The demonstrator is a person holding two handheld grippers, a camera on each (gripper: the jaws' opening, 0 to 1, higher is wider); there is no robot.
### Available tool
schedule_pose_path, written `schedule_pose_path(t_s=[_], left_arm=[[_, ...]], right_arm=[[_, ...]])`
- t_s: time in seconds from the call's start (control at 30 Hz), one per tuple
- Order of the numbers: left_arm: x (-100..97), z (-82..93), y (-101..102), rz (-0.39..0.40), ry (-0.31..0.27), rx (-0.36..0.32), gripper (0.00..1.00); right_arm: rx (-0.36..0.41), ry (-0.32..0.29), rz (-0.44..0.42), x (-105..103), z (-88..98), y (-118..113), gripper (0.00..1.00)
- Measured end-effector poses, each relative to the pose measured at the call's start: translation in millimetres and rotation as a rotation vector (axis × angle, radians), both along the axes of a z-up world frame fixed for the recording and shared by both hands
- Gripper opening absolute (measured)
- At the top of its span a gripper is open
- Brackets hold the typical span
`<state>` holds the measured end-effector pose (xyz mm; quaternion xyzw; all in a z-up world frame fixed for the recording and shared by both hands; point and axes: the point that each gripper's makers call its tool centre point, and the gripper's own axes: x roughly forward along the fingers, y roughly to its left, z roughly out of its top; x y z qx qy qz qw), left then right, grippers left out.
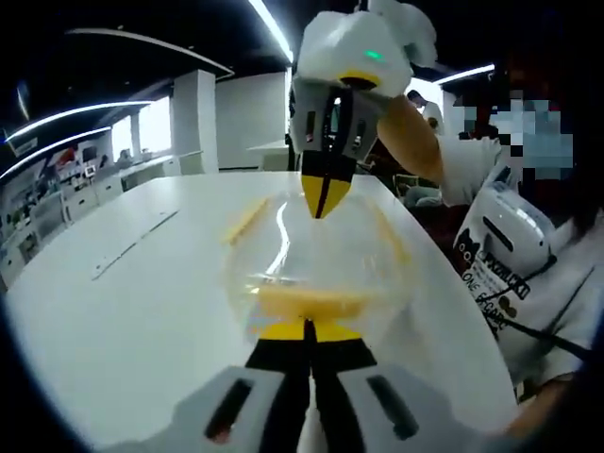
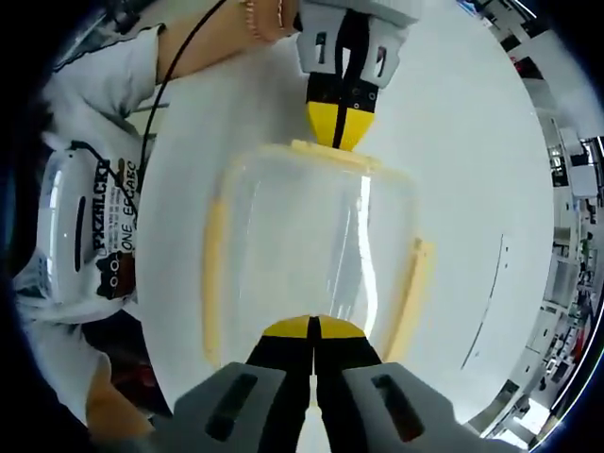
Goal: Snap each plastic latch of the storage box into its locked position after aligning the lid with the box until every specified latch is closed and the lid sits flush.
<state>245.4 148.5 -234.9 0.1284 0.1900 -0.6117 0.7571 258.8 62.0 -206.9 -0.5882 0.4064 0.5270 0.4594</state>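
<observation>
A clear plastic storage box (image 2: 311, 236) with its lid on stands on a white table (image 2: 472, 142), and in the left gripper view the box (image 1: 311, 260) lies between the two grippers. Yellow latches run along its left side (image 2: 214, 283), its right side (image 2: 416, 283) and its far end (image 2: 335, 154). My right gripper (image 2: 313, 328) is shut, its yellow tips at the box's near end. My left gripper (image 2: 342, 127) is shut too, its tips touching the far latch. In the left gripper view my left gripper (image 1: 307, 329) rests against the near yellow latch (image 1: 307, 302), and the right gripper (image 1: 323, 196) points down at the opposite end.
A person in a white printed shirt (image 1: 514, 274) stands at the table's edge beside the box. A thin flat strip (image 1: 132, 243) lies on the table away from the box. Shelves and counters (image 1: 57, 189) line the room behind.
</observation>
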Motion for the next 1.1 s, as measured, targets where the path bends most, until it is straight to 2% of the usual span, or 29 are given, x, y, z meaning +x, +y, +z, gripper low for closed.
schedule_pose_path(t_s=[0.07,0.1,0.2,0.23,0.27,0.33,0.37,0.4,0.43,0.47,0.5,0.6,0.73,0.77,0.87,0.93,0.97,1.0,1.1], left_arm=[[-5.9,8.0,3.6,-0.001,-0.002,0.003,0.00],[0.5,11.9,9.5,-0.004,-0.004,0.000,0.00],[-5.9,7.9,4.5,-0.006,-0.033,0.010,0.00],[0.4,16.8,11.8,-0.001,0.006,-0.042,0.00],[7.5,17.7,17.3,0.015,0.008,-0.050,0.00],[24.8,17.0,28.4,0.058,-0.041,-0.054,0.00],[22.1,11.2,25.7,0.057,-0.121,0.022,0.00],[17.8,11.0,23.9,0.056,-0.114,0.019,0.00],[11.5,7.1,18.9,0.054,-0.149,0.046,0.00],[4.1,6.6,12.4,0.057,-0.151,0.044,0.00],[10.6,11.6,18.5,0.065,-0.073,-0.024,0.00],[19.1,13.8,28.1,0.098,-0.053,-0.051,0.00],[19.1,42.2,36.5,0.147,-0.077,-0.164,0.00],[15.7,51.1,35.4,0.151,-0.104,-0.190,0.00],[14.9,54.3,35.6,0.154,-0.111,-0.200,0.00],[11.4,67.2,37.5,0.153,-0.134,-0.212,0.01],[8.4,72.4,32.4,0.144,-0.159,-0.207,0.01],[6.2,72.2,36.0,0.139,-0.162,-0.209,0.02],[11.7,55.9,38.7,0.143,-0.140,-0.116,0.02]], right_arm=[[0.006,-0.005,0.002,-7.5,-4.9,-0.9,0.00],[0.012,-0.004,0.000,-10.7,-7.3,-1.0,0.00],[0.037,0.026,-0.030,-11.2,-6.1,-2.6,0.00],[0.041,0.028,-0.030,-11.6,-6.6,-1.9,0.00],[0.035,0.026,-0.026,-11.5,-6.7,-0.3,0.00],[0.009,-0.010,-0.006,-11.3,-7.8,3.7,0.00],[0.002,-0.017,-0.003,-11.2,-8.3,5.0,0.00],[-0.004,-0.024,-0.001,-11.0,-8.9,7.3,0.00],[-0.005,-0.026,-0.002,-10.7,-8.9,7.8,0.00],[-0.008,-0.030,-0.004,-9.6,-8.9,8.4,0.00],[-0.010,-0.032,0.000,-9.0,-8.8,8.6,0.00],[-0.002,-0.041,-0.003,-7.0,-7.2,11.9,0.00],[0.031,-0.036,-0.017,-5.8,-6.7,13.9,0.00],[0.036,-0.033,-0.018,-5.3,-6.8,14.4,0.00],[0.042,-0.034,-0.019,-5.7,-6.8,14.0,0.00],[0.066,-0.025,-0.023,-6.8,-7.0,13.1,0.00],[0.086,-0.016,-0.023,-7.7,-7.6,13.1,0.00],[0.090,-0.014,-0.023,-7.9,-7.8,13.3,0.00],[0.098,-0.015,-0.023,-10.2,-12.0,32.8,0.00]])
